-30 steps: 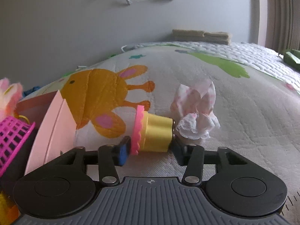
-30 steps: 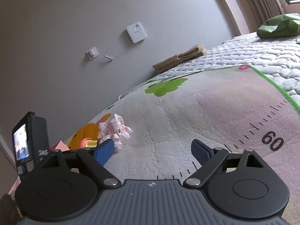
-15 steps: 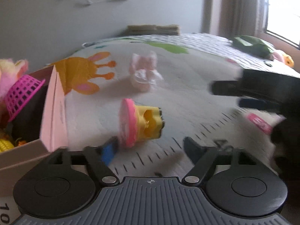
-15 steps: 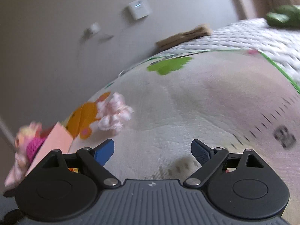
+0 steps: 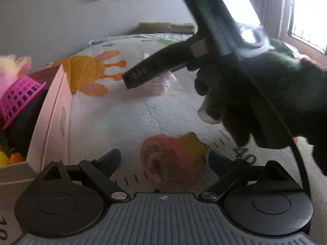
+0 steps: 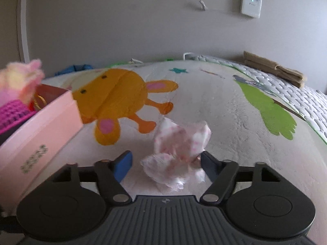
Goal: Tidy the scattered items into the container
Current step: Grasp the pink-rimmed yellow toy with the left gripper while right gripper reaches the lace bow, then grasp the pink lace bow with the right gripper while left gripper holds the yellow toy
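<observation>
1. Black left claw (image 5: 164,159) is opening wide; the pink-and-yellow toy cup (image 5: 173,159) lies on the mat between its tips, gripped by neither.
2. Right claw (image 6: 165,163) is closing around the pink frilly cloth (image 6: 179,153); pads not yet pressing.
3. Pink box (image 6: 38,134) stands left, holding a magenta basket (image 5: 18,100).

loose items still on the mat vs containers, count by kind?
Toy cupcake: 1
Frilly pink-and-white cloth: 1
Pink box: 1
Total: 3, with 2 loose on the mat
</observation>
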{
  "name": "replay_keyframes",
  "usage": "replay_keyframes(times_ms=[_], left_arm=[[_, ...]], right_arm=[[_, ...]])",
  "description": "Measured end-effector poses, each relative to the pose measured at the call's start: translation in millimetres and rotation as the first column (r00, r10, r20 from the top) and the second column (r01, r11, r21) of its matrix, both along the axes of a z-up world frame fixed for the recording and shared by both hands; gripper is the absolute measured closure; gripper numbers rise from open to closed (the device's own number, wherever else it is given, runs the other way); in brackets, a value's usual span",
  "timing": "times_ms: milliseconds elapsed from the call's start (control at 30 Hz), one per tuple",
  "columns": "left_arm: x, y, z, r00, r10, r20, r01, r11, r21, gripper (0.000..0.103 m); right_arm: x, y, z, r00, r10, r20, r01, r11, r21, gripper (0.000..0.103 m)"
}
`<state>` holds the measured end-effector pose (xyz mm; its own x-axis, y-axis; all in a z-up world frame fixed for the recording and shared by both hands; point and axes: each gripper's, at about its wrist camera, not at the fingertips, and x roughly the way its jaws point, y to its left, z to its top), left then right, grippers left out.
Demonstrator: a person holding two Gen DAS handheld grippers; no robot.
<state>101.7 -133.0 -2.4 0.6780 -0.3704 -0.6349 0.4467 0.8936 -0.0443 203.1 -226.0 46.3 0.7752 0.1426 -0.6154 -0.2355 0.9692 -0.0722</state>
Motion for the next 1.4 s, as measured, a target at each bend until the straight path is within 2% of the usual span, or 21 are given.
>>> replay_keyframes(times_ms=[67,167,300,400,433,467,500,567,600,767,833,900,1000,1033,1100,1133,1200,1333,1400], left_arm=[[1.0,0.3,-0.3,1.0,0.002,0.001,-0.002,1.0,-0.002,0.007],[2.3,0.9,-0.7,1.0,0.004,0.002,-0.004,1.0,-0.005,0.007],[4.2,2.3,-1.1,1.0,-0.003,0.0,0.003,1.0,-0.016,0.007],[7.6,1.3,-2.5,1.0,0.002,-0.002,-0.002,1.0,-0.016,0.007],[8.3,-0.1,-2.6,1.0,0.005,0.0,-0.005,1.0,-0.01,0.009],[8.4,-1.6,-2.5,1.0,0.007,0.007,-0.007,1.0,-0.001,0.019],[7.3,-2.9,-2.4,1.0,0.001,0.018,-0.001,1.0,0.008,0.023],[4.6,-4.3,-2.0,0.999,-0.016,0.033,0.015,1.0,0.015,0.033],[4.5,-4.0,-1.9,0.999,-0.018,0.037,0.017,1.0,0.015,0.035],[-8.7,2.9,2.3,0.998,-0.019,0.062,0.018,1.0,0.006,0.035],[-23.1,10.1,4.1,0.997,-0.035,0.071,0.034,0.999,0.015,0.035],[-41.2,22.5,6.7,0.997,-0.041,0.064,0.04,0.999,0.015,0.035],[-63.9,42.3,8.4,0.999,-0.018,0.046,0.018,1.0,0.013,0.035],[-68.8,47.9,7.5,0.999,-0.008,0.036,0.008,1.0,0.013,0.033],[-76.7,58.4,6.5,1.0,0.005,0.016,-0.005,1.0,0.0,0.022],[-79.5,63.3,6.9,1.0,0.013,0.012,-0.013,1.0,-0.011,0.016],[-84.3,72.2,8.7,1.0,0.024,0.011,-0.023,0.999,-0.031,0.016],[-96.0,87.6,13.8,0.999,0.026,0.023,-0.025,0.998,-0.052,0.016],[-102.5,94.0,16.9,0.999,0.022,0.034,-0.02,0.998,-0.057,0.012]], right_arm=[[2.9,-6.5,-1.5,1.0,-0.012,-0.016,0.012,1.0,0.017,0.07],[-12.4,-18.8,5.5,0.999,-0.047,0.015,0.046,0.997,0.066,0.077],[-67.3,-42.0,24.4,0.992,-0.102,0.076,0.089,0.983,0.159,0.078],[-112.6,-58.1,30.3,0.985,-0.153,0.083,0.128,0.96,0.25,0.078],[-125.1,-61.1,29.7,0.982,-0.169,0.085,0.141,0.953,0.266,0.078],[-137.6,-64.0,29.0,0.979,-0.185,0.086,0.155,0.947,0.282,0.078],[-150.1,-66.9,28.3,0.976,-0.202,0.087,0.167,0.94,0.299,0.078],[-171.4,-69.0,26.2,0.97,-0.221,0.098,0.181,0.932,0.315,0.078],[-180.3,-68.3,24.8,0.968,-0.228,0.105,0.185,0.931,0.316,0.078],[-201.1,-54.8,12.4,0.975,-0.202,0.092,0.167,0.941,0.295,0.078],[-209.2,-48.8,7.1,0.977,-0.196,0.089,0.163,0.944,0.288,0.076],[-220.4,-42.9,3.7,0.977,-0.197,0.086,0.165,0.943,0.289,0.067],[-240.4,-29.0,5.0,0.98,-0.168,0.106,0.133,0.95,0.282,0.061],[-246.6,-23.1,6.7,0.981,-0.154,0.117,0.117,0.955,0.274,0.059],[-256.8,-11.0,11.8,0.982,-0.121,0.144,0.081,0.962,0.261,0.048],[-260.3,-5.5,14.6,0.982,-0.105,0.155,0.062,0.963,0.261,0.047],[-264.8,3.2,18.6,0.983,-0.077,0.164,0.031,0.964,0.266,0.042],[-262.8,16.8,20.4,0.991,-0.03,0.131,-0.009,0.957,0.291,0.038],[-261.5,27.1,19.4,0.992,0.003,0.126,-0.039,0.958,0.285,0.038]])
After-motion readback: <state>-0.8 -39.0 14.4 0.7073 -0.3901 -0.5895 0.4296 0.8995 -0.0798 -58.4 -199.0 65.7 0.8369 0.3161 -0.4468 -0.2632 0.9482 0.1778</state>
